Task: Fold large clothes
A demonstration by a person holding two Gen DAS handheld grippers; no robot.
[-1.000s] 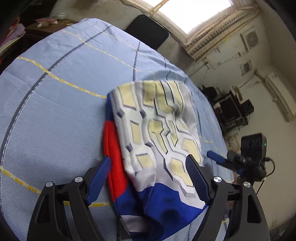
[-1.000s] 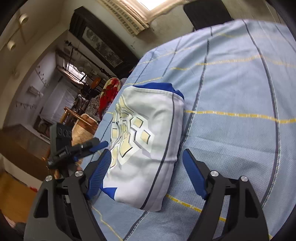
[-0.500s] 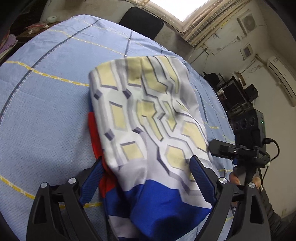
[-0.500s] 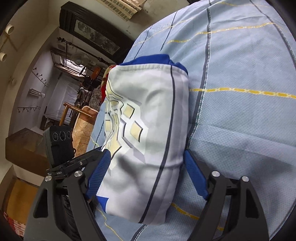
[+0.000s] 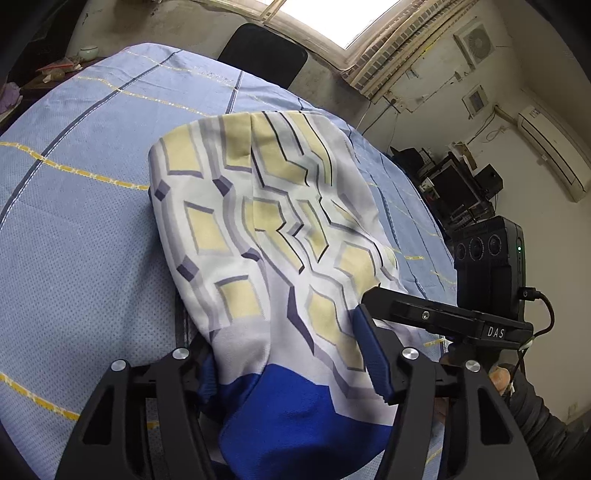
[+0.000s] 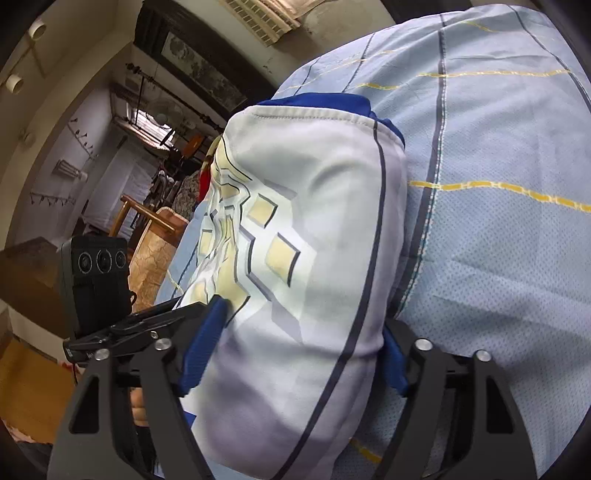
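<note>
At the bed's near edge, the left gripper (image 5: 291, 365) and right gripper (image 6: 295, 354) are both closing around the folded jersey (image 5: 266, 236), pads meeting cloth. It lies beyond them on the blue sheet (image 5: 81, 229). Likely a final fold or lift; next needs an even grip on all layers.

Bright skylight (image 5: 347, 22), stained walls (image 5: 424, 74)

The right tool (image 6: 291, 354) is closing around a folded garment (image 6: 303, 258), white with yellow shapes and a blue edge, and both blue pads touch its sides. The garment lies on a light blue bed sheet (image 6: 498, 240). The left tool (image 6: 147, 321) is at the garment's left side.
</note>
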